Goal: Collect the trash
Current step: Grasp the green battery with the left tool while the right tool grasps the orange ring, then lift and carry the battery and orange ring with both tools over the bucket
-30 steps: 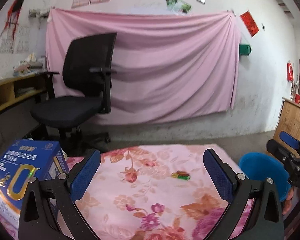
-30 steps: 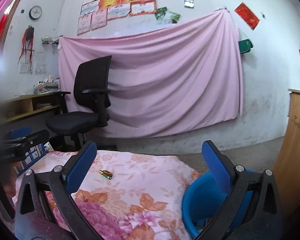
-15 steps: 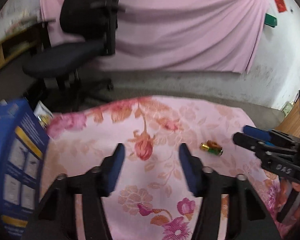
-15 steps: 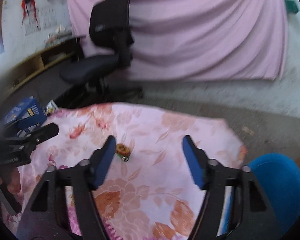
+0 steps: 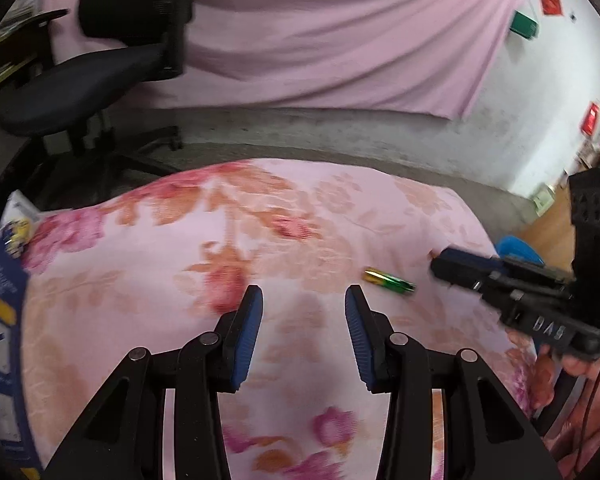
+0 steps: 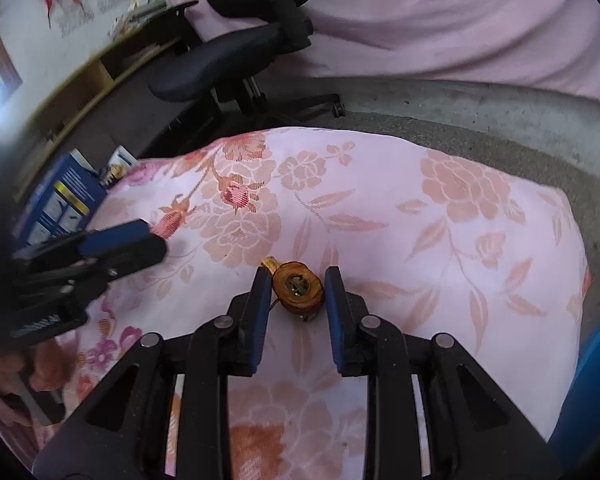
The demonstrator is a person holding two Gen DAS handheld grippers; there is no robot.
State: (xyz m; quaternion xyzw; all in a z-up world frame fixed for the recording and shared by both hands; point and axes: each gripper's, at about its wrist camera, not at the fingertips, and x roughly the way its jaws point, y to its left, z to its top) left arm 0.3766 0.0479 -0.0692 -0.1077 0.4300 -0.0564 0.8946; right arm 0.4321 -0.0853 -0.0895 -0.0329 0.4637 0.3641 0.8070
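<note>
Batteries flanked by the right gripper (image 6: 296, 280) on the floral cloth (image 6: 440, 240)

The small bundle of batteries (image 6: 298, 289), seen end-on from the right wrist, is framed between the blue pads, whose jaws have just been closing; whether the pads already press on it cannot be told. The left gripper (image 5: 303, 300) is held nearby over bare cloth, its jaws also just narrowed, a gap left between them and nothing caught there. A blue bin (image 6: 596, 392) is seen past the cloth's right edge, a blue carton (image 6: 60, 200) at its left, and an office chair (image 6: 236, 52) behind.
</note>
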